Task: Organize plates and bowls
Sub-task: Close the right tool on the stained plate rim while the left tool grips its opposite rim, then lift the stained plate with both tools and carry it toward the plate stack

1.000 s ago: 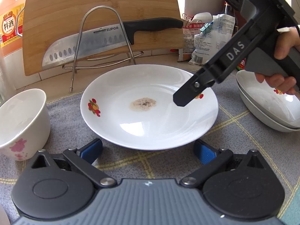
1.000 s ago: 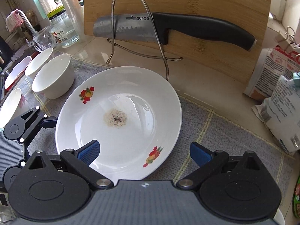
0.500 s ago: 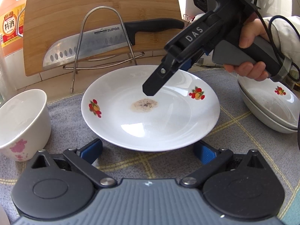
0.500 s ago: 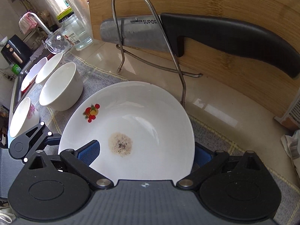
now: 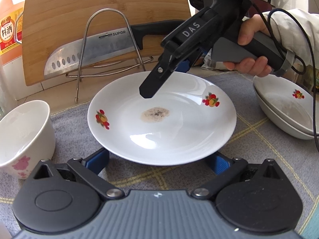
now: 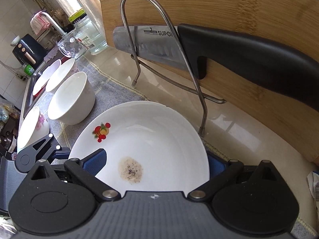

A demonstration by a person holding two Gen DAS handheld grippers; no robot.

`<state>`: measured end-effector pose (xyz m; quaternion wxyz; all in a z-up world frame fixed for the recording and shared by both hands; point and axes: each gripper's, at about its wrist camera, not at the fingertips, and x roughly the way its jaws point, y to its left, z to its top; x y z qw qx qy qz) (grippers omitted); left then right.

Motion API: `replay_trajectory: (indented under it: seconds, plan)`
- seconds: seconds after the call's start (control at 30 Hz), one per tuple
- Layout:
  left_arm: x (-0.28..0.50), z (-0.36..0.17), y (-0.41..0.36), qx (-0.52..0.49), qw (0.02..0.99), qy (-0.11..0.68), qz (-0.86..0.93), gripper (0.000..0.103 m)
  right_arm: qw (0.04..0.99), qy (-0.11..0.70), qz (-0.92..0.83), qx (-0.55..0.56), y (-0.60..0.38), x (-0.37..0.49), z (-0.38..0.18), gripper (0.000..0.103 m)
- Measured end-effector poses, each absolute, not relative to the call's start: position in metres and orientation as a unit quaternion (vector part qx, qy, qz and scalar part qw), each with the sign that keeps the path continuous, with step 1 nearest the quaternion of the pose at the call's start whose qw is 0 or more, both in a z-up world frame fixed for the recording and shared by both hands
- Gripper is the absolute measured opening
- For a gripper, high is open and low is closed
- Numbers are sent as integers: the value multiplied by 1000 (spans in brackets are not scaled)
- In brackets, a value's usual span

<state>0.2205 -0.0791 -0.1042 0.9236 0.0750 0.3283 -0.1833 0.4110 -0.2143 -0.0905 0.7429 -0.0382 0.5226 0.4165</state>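
Up front in the left wrist view, the left gripper (image 5: 159,159) is spread wide, its blue pads (image 5: 98,158) low on the grey checked mat (image 5: 265,149) at either side of the near rim of a white fruit-print plate (image 5: 179,139). That plate lies flat on the mat with a brownish speckled stain (image 5: 155,114) at its middle. Above its far half hangs the right gripper (image 5: 159,79), gripped by a right hand (image 5: 249,49); from this side 1 black finger hides the other, so its gap cannot be told here. A white bowl with pink flowers (image 5: 22,135) stands at the left, and 2 stacked plates (image 5: 283,113) sit at the right. Behind, a Supor knife (image 5: 95,49) rests in a wire rack (image 5: 107,45) against a bamboo cutting board (image 5: 99,2), beside a bottle of cooking wine (image 5: 9,29)

Next, in the right wrist view the right gripper (image 6: 155,161) is wide apart and holds nothing, 1 blue pad (image 6: 95,161) over the plate (image 6: 151,139) and the other beyond its right rim. The left gripper (image 6: 57,153) shows at the plate's left edge. 2 plain white bowls (image 6: 71,97) and the flowered bowl (image 6: 33,127) stand in a row to the left, with a glass jar (image 6: 91,37) and faucet (image 6: 51,22) farther back
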Motion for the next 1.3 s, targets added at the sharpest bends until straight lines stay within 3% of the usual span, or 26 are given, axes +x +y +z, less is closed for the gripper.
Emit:
replay_trajectory:
  seconds: [1.3]
  plan:
    - [214, -96, -82, 105, 919, 326, -194, 102, 741, 523, 420, -30, -213, 405, -86, 98]
